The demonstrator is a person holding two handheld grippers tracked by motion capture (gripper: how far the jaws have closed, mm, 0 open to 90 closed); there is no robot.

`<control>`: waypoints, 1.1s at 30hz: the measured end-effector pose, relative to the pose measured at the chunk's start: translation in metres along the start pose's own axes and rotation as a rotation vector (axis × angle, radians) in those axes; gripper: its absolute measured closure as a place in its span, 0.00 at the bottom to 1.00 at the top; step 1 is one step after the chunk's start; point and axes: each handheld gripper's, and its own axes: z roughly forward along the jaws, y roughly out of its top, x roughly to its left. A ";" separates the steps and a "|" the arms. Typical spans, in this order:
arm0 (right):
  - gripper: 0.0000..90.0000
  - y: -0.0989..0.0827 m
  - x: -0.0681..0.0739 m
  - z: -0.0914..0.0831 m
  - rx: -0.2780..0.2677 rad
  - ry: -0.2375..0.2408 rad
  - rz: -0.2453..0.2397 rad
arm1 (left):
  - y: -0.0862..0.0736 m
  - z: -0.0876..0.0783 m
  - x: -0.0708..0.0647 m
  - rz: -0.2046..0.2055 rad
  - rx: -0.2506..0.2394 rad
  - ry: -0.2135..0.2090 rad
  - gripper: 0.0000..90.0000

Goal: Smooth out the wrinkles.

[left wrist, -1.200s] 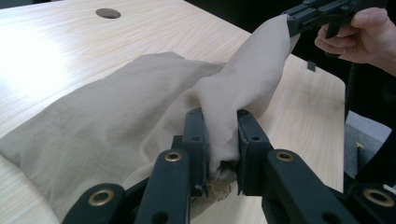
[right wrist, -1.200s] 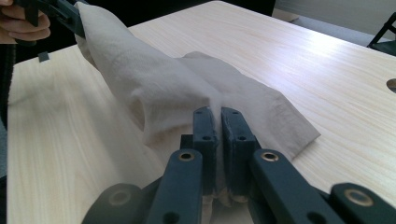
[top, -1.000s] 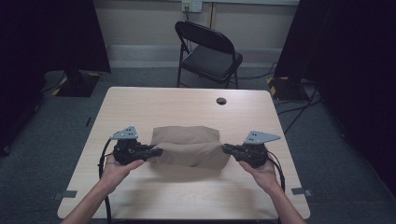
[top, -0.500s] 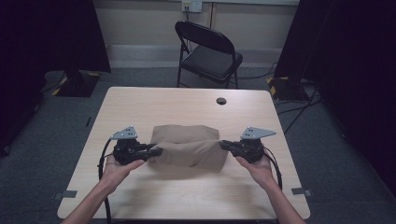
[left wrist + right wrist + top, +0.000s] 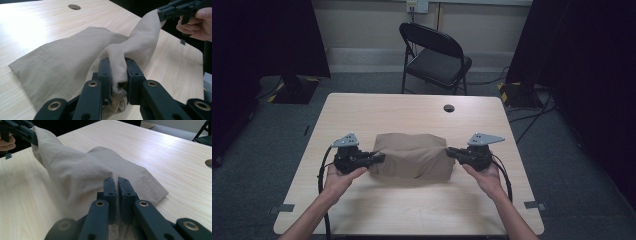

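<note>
A tan cloth (image 5: 412,157) lies crumpled in the middle of the wooden table (image 5: 412,112), stretched between both grippers. My left gripper (image 5: 379,158) holds its left end. In the left gripper view the jaws (image 5: 118,68) pinch a thick bunched fold of the cloth (image 5: 62,60); they have just been closing on it. My right gripper (image 5: 450,150) is shut on the right end. In the right gripper view its jaws (image 5: 117,183) stand almost together with thin cloth (image 5: 82,170) between them. Each end is raised a little off the table.
A round cable hole (image 5: 449,108) sits in the table's far side. A black folding chair (image 5: 437,55) stands beyond the far edge. Dark curtains hang at both sides. Bare tabletop surrounds the cloth.
My right gripper has shifted a little inward, toward the left, with the cloth's end in it. The left hand has stayed in place on its bunched fold.
</note>
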 end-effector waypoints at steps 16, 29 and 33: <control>0.95 0.001 -0.031 0.043 0.025 -0.057 0.068 | 0.010 0.030 0.044 -0.070 0.022 0.091 0.86; 0.95 -0.008 -0.043 0.060 0.044 -0.094 0.097 | 0.012 0.050 0.061 -0.092 0.041 0.144 0.86; 0.95 -0.009 -0.045 0.063 0.052 -0.102 0.098 | 0.010 0.055 0.067 -0.098 0.048 0.152 0.86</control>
